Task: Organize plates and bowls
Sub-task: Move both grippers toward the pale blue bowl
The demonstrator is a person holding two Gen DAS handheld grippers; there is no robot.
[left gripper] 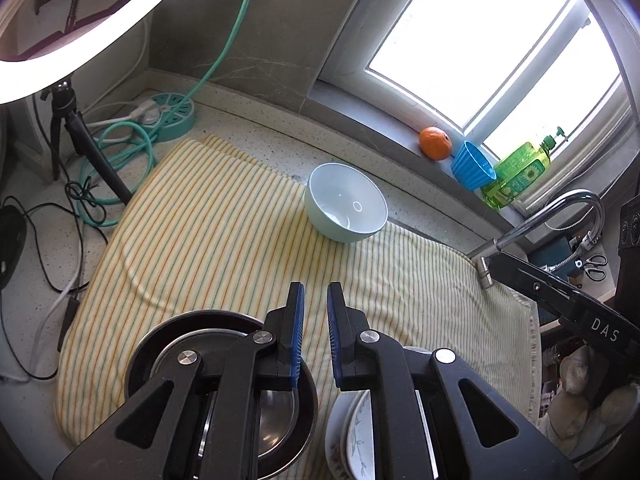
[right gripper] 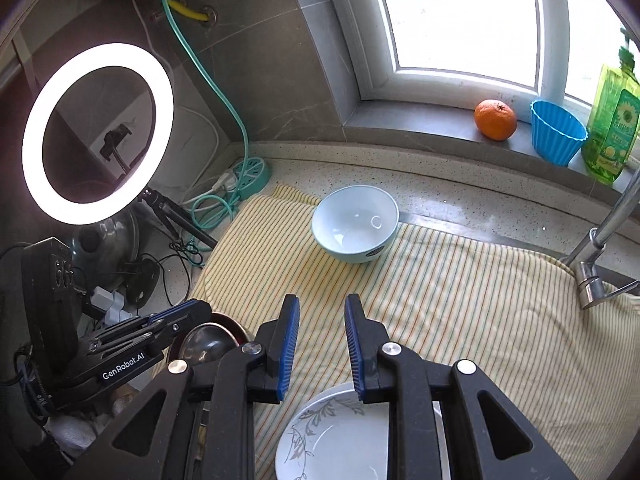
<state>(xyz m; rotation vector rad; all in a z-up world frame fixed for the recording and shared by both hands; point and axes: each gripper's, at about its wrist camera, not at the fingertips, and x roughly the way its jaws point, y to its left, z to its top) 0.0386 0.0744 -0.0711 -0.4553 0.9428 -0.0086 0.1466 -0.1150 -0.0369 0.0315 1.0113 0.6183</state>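
Note:
A pale blue bowl point(left gripper: 346, 208) point(right gripper: 355, 222) stands upright and empty at the far edge of a yellow striped towel point(left gripper: 208, 232) point(right gripper: 460, 300). Below my left gripper point(left gripper: 315, 288) a steel bowl sits nested in a dark bowl point(left gripper: 224, 344) point(right gripper: 212, 336). The left jaws are nearly together with nothing between them. White plates with a grey leaf pattern point(left gripper: 356, 432) point(right gripper: 332, 432) lie stacked under my right gripper point(right gripper: 322, 300), which is a little open and empty. Both grippers hang above the towel, well short of the blue bowl.
On the window sill are an orange point(right gripper: 495, 119), a blue ribbed cup point(right gripper: 558, 132) and a green soap bottle point(right gripper: 612, 120). A faucet point(right gripper: 596, 248) rises at the right. A ring light point(right gripper: 98, 134) on a tripod, a teal power strip point(left gripper: 174, 114) and cables crowd the left.

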